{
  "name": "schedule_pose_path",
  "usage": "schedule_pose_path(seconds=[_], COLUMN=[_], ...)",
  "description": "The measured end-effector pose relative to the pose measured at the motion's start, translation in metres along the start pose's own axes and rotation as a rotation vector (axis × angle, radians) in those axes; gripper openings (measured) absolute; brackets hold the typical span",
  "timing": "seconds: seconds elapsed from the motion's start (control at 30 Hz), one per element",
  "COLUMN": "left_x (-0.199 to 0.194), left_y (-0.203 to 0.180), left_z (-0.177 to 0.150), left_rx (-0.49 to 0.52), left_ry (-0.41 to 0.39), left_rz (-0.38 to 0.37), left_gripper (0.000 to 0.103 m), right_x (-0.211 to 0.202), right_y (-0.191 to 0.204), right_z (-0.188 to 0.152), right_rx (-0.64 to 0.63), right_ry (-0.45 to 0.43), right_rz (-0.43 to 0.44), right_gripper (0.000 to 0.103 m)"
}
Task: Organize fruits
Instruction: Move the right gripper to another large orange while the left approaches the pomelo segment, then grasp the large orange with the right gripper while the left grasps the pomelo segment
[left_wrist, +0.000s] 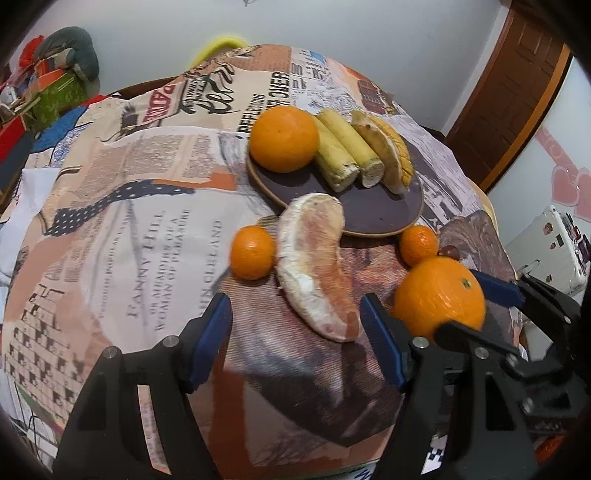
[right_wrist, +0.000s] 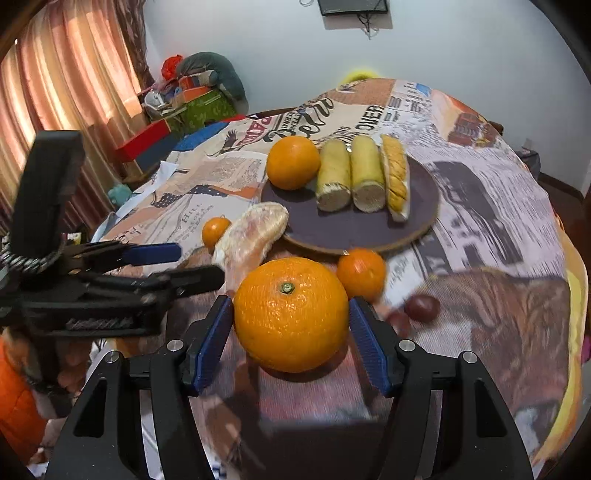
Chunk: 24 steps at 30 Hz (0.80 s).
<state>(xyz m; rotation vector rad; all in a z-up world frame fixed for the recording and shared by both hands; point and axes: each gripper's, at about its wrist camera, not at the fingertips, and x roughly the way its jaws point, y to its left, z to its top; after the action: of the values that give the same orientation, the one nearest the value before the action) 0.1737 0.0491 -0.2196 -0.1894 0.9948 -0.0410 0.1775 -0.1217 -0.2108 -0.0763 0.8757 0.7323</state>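
A dark round plate (left_wrist: 373, 214) (right_wrist: 354, 229) holds a big orange (left_wrist: 283, 138) (right_wrist: 293, 161), two banana pieces (left_wrist: 349, 147) (right_wrist: 351, 173) and a yellow wedge (left_wrist: 395, 153) (right_wrist: 395, 177). A peeled pomelo segment (left_wrist: 314, 262) (right_wrist: 251, 240) lies on the cloth in front of the plate, between my left gripper's open jaws (left_wrist: 295, 332). My right gripper (right_wrist: 291, 332) is open around a second big orange (right_wrist: 291, 314) (left_wrist: 439, 299), pads close beside it. Two small tangerines (left_wrist: 253, 253) (left_wrist: 418, 245) (right_wrist: 216, 230) (right_wrist: 361, 273) lie near the plate.
The table wears a newspaper-print cloth (left_wrist: 147, 221) (right_wrist: 480, 221). A dark grape-like fruit (right_wrist: 423, 308) (left_wrist: 448, 252) lies right of the held-around orange. Boxes and clutter (right_wrist: 184, 103) stand beyond the far left edge. The left gripper shows in the right wrist view (right_wrist: 173, 266).
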Motion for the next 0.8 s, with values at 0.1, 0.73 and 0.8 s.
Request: schedule_pose_path(seconds=[0.1,0.73,0.8], left_x=[0.01,-0.014,-0.019], left_y=[-0.006,0.002,0.003], left_z=[0.002,-0.024,-0.029], left_rx=[0.008,0.066,0.079], left_ry=[0.021,0.032,0.039], left_rz=[-0.008,-0.042,-0.032], left_gripper=[0.049,0.025,0.021], right_x=[-0.008,0.0,0.0], right_y=[-0.005,-0.014,-0.015], right_z=[-0.006,-0.012,-0.012], right_rx=[0.005,0.046,0.049], right_ry=[-0.001,0.018,0.016], right_rz=[-0.017,-0.009,-0.004], right_gripper=[0.061,0.068,0.068])
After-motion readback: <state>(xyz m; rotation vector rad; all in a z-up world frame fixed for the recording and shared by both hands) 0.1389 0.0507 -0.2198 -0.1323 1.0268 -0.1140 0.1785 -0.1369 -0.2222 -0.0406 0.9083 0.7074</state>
